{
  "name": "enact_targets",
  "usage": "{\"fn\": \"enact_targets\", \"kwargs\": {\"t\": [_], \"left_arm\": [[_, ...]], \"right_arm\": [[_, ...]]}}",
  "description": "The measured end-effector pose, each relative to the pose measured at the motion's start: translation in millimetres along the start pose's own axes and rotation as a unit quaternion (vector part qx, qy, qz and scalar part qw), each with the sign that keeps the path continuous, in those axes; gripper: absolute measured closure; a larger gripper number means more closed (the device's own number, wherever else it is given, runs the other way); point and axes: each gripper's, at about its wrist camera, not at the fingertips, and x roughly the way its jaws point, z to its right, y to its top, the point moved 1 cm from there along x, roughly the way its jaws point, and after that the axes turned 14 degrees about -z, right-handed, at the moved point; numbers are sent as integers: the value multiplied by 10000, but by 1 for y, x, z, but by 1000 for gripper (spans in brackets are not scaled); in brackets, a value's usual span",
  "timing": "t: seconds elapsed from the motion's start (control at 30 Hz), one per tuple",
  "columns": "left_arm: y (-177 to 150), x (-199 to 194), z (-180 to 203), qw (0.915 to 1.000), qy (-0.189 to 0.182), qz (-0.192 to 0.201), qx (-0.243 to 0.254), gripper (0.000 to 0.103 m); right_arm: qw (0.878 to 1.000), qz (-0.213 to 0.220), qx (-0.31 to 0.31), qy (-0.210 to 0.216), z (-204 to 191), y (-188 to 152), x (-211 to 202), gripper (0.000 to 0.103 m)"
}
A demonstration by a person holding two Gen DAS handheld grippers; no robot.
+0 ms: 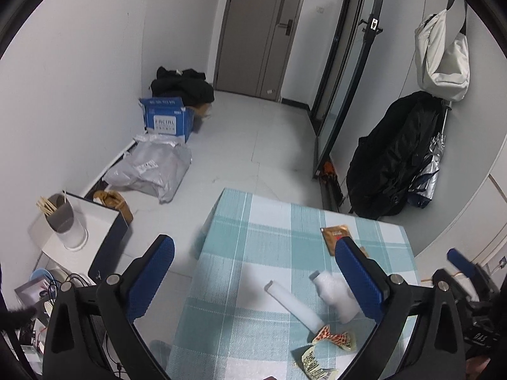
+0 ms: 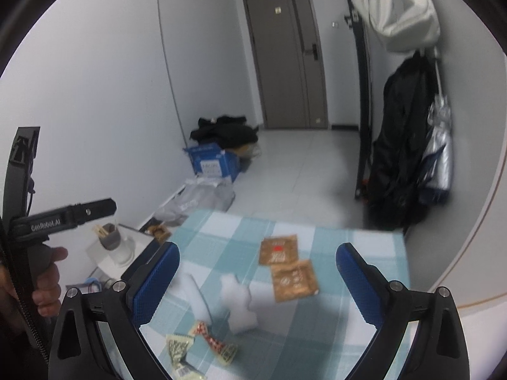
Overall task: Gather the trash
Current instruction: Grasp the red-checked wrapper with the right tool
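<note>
Left gripper (image 1: 253, 281) jaws wide apart, empty, right gripper (image 2: 258, 281) likewise, above checked tablecloth (image 1: 253, 221), white foam pieces (image 1: 336, 297) mid-table, crumpled wrappers (image 1: 329, 345) near front edge, apparently two brown sachets (image 2: 286, 267) toward far edge.

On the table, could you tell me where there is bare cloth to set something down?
The table's far-left corner is bare, beyond the foam pieces. It is crowded nearer: foam beside crumpled wrappers, and brown sachets toward the far right.
</note>
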Motion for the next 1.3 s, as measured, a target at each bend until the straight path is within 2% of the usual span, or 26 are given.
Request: {"fn": "enact_targets", "kwargs": {"t": [0.1,0.43,0.7,0.83,1.0,1.07,1.2,1.27,1.3], "left_arm": [[-1,4,-4,9999,-42,-110,-29,3],[-2,10,-24,9992,-127,-315,-197,3],[-7,15,-41,9987,-47,-400,-320,3],[-8,17,-44,9983,-57,-450,-354,3],[-7,18,-45,9982,-108,-474,-353,3],[-7,19,-47,9980,-117,-499,-365,3],[-8,22,-47,9975,-180,-571,-366,3],[-8,23,-46,9975,-178,-588,-346,3],[-9,23,-46,9976,-176,-590,-332,3]], "right_arm": [[9994,-342,5,74,-2,-5,16,3],[9929,-1054,-528,177,-27,-24,49,3],[9777,-1899,-799,416,-45,-45,80,4],[9728,-2018,-1098,300,-58,-52,90,9],[9682,-2186,-1168,327,-63,-57,103,26],[9664,-2265,-1187,257,-63,-60,110,40],[9643,-2282,-1305,314,-67,-62,111,52],[9634,-2301,-1321,378,-68,-63,113,65],[9628,-2326,-1314,412,-69,-63,114,69]]}}
